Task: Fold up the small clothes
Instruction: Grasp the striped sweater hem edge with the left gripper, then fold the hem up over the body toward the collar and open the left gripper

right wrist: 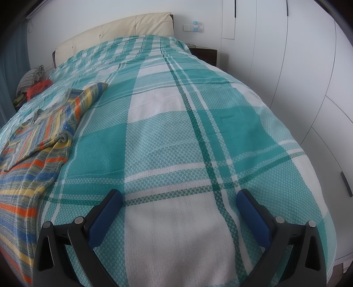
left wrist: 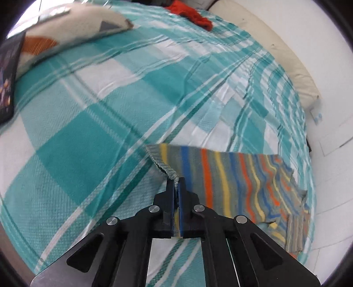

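A bed (right wrist: 176,141) covered in a teal-and-white plaid woven blanket filled the room in front of me, with a cream padded headboard (right wrist: 114,31) at its far end and white wardrobe doors (right wrist: 308,88) along the wall to the right. My left gripper (left wrist: 177,189) was clenched on the ribbed hem of the small knitted garment striped in grey, orange, blue and yellow (left wrist: 231,176), its blue pads pinching the edge tight. The rest of the cloth trailed away to the right of that gripper, partly lifted, partly lying on the blanket near the bed's edge. My right gripper (right wrist: 178,212) hung released, jaws wide apart and holding nothing, with only bare blanket between its pads; the striped garment lay well off to its left, rumpled, one sleeve stretched toward the headboard. Far ahead of the left gripper sat a crumpled red cloth (left wrist: 192,13), untouched, and a patterned cushion (left wrist: 72,28) off to the upper left. I judged the job barely begun: one edge was taken up, no fold was yet laid flat, and the red piece seemed to wait its turn.
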Demonstrator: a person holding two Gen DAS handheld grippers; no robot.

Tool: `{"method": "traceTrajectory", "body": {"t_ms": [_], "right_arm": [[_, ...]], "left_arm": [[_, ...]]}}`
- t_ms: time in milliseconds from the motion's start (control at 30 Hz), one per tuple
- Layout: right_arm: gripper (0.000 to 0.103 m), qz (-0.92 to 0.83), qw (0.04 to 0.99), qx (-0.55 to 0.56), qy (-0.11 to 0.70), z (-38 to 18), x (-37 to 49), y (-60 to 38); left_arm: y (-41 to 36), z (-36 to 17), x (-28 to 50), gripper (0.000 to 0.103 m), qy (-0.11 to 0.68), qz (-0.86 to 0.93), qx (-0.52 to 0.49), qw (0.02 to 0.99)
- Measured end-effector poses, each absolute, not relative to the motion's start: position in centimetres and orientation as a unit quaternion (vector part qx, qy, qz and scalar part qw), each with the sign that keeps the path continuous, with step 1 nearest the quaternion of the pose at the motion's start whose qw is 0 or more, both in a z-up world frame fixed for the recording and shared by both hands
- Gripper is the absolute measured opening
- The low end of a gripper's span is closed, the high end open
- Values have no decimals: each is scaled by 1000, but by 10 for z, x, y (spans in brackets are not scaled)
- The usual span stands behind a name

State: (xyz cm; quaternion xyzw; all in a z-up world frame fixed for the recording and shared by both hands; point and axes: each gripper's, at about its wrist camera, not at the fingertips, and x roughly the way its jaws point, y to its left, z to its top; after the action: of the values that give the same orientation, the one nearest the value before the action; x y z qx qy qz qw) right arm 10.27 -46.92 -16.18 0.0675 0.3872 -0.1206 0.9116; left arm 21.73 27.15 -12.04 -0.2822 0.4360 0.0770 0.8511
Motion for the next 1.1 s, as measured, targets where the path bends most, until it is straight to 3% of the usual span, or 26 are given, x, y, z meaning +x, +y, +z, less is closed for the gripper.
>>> {"method": "traceTrajectory", "body": {"t_ms": [267, 433, 467, 500, 533, 567, 600, 900, 1100], "right_arm": [[103, -120, 912, 67, 387, -162, 103, -469], [103, -121, 912, 65, 387, -162, 104, -469], [103, -121, 912, 65, 387, -162, 104, -469], [103, -121, 912, 65, 387, -162, 104, -469], [103, -121, 912, 65, 387, -162, 104, -469], [103, -121, 912, 65, 387, -162, 104, -469], [103, -121, 912, 65, 387, -162, 104, -469], [103, -121, 912, 64, 387, -162, 104, -469], [103, -126, 911, 55, 388, -162, 104, -467]], "left_arm": [[120, 50, 249, 1, 347, -127, -161, 915], [-13, 56, 266, 3, 358, -251, -78, 896], [-37, 44, 270, 9, 374, -267, -60, 886], [-56, 30, 275, 32, 399, -277, -47, 873], [-70, 14, 280, 69, 424, -272, -36, 863], [-76, 2, 281, 78, 436, -265, -32, 859], [-75, -6, 280, 81, 432, -258, -35, 863], [38, -68, 314, 78, 491, -123, -150, 849], [33, -109, 311, 74, 547, -116, -63, 827]]}}
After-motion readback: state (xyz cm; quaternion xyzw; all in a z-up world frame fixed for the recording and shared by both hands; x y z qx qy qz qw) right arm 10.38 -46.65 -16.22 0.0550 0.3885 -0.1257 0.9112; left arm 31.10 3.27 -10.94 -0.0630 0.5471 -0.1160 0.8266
